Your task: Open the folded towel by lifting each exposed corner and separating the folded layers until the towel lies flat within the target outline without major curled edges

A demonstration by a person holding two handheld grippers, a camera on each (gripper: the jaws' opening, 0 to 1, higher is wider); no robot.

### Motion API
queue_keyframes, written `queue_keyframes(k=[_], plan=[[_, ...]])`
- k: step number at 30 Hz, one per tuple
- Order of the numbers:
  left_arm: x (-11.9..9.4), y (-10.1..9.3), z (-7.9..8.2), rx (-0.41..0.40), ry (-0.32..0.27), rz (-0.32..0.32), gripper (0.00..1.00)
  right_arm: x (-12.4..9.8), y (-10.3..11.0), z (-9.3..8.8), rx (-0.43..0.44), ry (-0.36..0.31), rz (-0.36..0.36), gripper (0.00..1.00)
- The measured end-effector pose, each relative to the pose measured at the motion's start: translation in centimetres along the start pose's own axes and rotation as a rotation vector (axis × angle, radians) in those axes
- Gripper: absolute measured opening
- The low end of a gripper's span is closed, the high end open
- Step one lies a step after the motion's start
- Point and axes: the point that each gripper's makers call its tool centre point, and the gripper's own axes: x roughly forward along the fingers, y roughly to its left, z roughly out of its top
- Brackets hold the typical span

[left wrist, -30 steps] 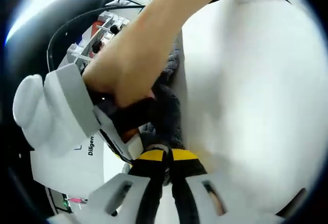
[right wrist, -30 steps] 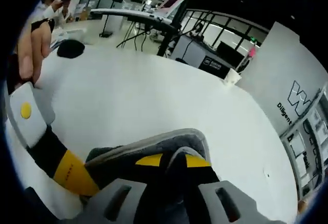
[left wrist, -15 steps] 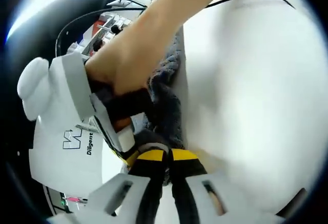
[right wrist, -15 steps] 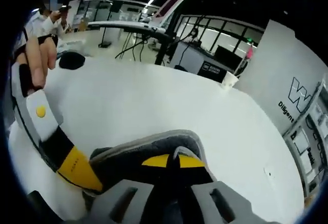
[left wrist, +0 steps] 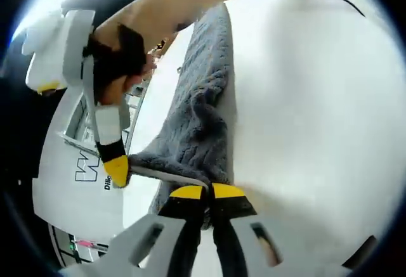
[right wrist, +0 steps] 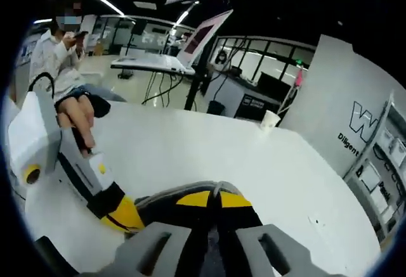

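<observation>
A grey towel [left wrist: 203,118] hangs stretched above a white tabletop [left wrist: 304,99]. The left gripper [left wrist: 207,194] is clamped on one towel corner, and the right gripper [right wrist: 214,199] is clamped on another fold of towel. The step looks like spreading the lifted layers apart. Next, the hands likely need to move wider apart and lower the towel flat inside the outline.

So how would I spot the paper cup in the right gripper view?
Start at the white table and follow its far edge towards the white panel with the logo. The paper cup stands there alone, small, pale and upright, apart from the grey towel.
</observation>
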Motion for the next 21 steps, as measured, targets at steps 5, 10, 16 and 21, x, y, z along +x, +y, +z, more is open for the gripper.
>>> queue_keyframes(k=[5, 10, 16, 21], plan=[[-0.4, 0.2, 0.7, -0.029, -0.035, 0.005, 0.03, -1.2, 0.6, 1.1, -0.023, -0.039, 0.006, 0.00], [-1.0, 0.6, 1.2, -0.126, -0.098, -0.002, 0.02, -2.7, 0.8, 2.3, -0.028, -0.085, 0.005, 0.00], [-1.9, 1.5, 2.0, -0.195, -0.155, 0.007, 0.02, -4.4, 0.5, 3.2, -0.037, -0.139, -0.017, 0.00], [-2.3, 2.6, 2.2, -0.220, -0.195, 0.029, 0.02, -5.9, 0.1, 4.2, -0.019, -0.187, -0.020, 0.00]])
